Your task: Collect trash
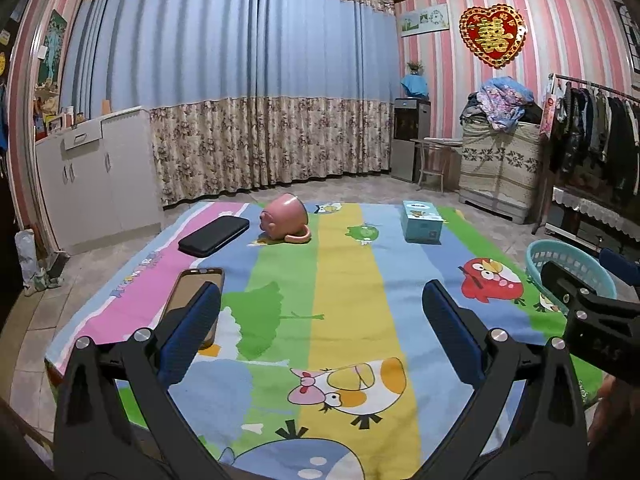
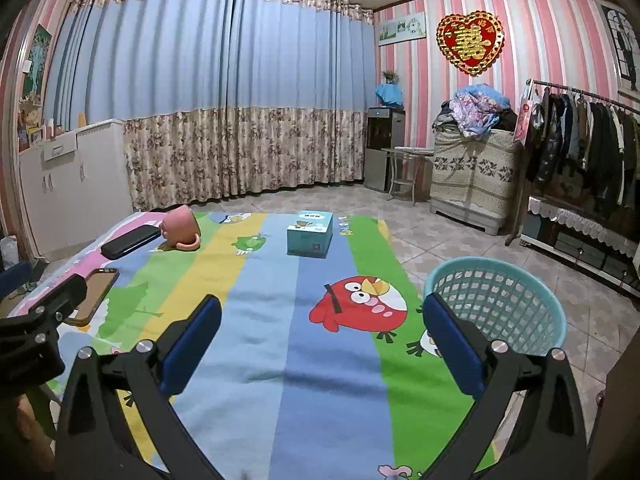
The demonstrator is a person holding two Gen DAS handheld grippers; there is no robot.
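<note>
A table with a striped cartoon cloth (image 1: 344, 288) (image 2: 272, 320) bears a tipped pink mug (image 1: 285, 219) (image 2: 181, 227), a black case (image 1: 214, 235) (image 2: 130, 241), a phone (image 1: 194, 300) (image 2: 94, 295) and a light blue tissue box (image 1: 423, 222) (image 2: 310, 234). A teal mesh basket (image 2: 496, 306) (image 1: 568, 270) stands on the floor by the table's right edge. My left gripper (image 1: 320, 304) is open and empty above the near cloth, its left finger over the phone. My right gripper (image 2: 322, 316) is open and empty, its right finger in front of the basket.
A white cabinet (image 1: 96, 176) stands at the left wall. Curtains (image 1: 248, 92) cover the back wall. A water dispenser (image 2: 384, 148), a small stool (image 2: 406, 174), a cloth-covered cabinet with piled clothes (image 2: 474, 172) and a clothes rack (image 2: 580, 140) line the right side. The floor is tiled.
</note>
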